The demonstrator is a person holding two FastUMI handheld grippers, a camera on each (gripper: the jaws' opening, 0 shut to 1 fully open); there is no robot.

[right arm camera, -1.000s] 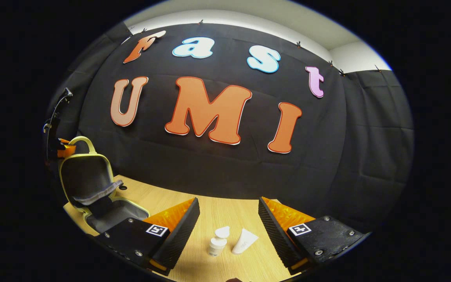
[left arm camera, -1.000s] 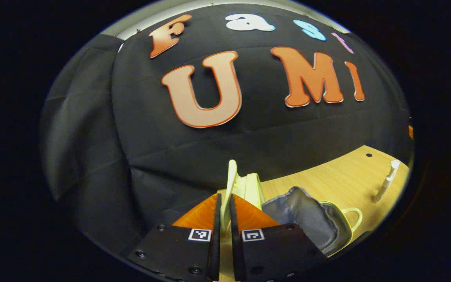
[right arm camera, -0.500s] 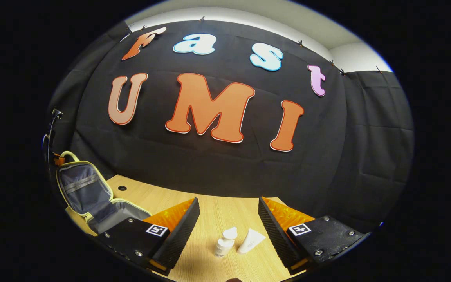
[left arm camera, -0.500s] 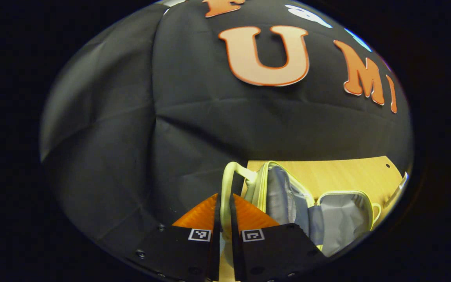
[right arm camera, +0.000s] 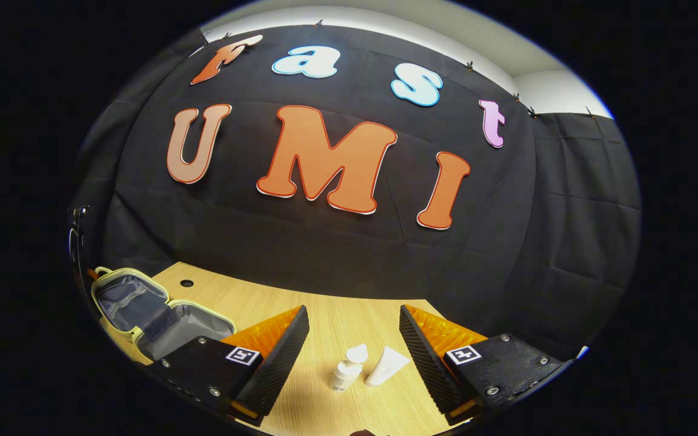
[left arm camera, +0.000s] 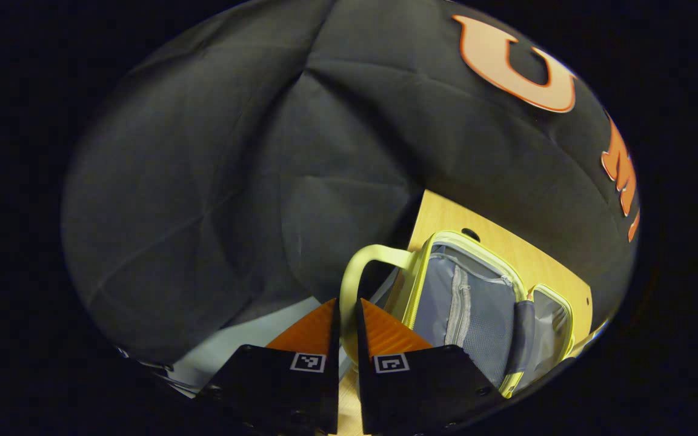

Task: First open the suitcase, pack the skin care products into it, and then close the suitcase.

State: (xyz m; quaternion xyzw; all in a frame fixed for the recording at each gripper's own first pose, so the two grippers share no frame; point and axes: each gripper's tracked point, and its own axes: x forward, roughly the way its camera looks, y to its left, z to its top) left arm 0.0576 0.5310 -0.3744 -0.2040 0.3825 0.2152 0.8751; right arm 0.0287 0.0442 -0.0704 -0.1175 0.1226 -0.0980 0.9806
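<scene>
The left gripper (left arm camera: 347,324) is clamped on the suitcase handle (left arm camera: 355,266) to hold the lid (left arm camera: 461,303) laid open on the table (right arm camera: 337,315), while the right gripper (right arm camera: 354,354) hovers empty, fingers wide, over the bottle (right arm camera: 345,376) and tube (right arm camera: 387,367).

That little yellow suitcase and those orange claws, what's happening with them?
A person is packing skin care products with two hand-held grippers. The left gripper is shut on the suitcase handle and the suitcase lies open on the table, its grey lining showing. The right gripper hangs open above a small white bottle and a white tube, neither packed yet.
</scene>
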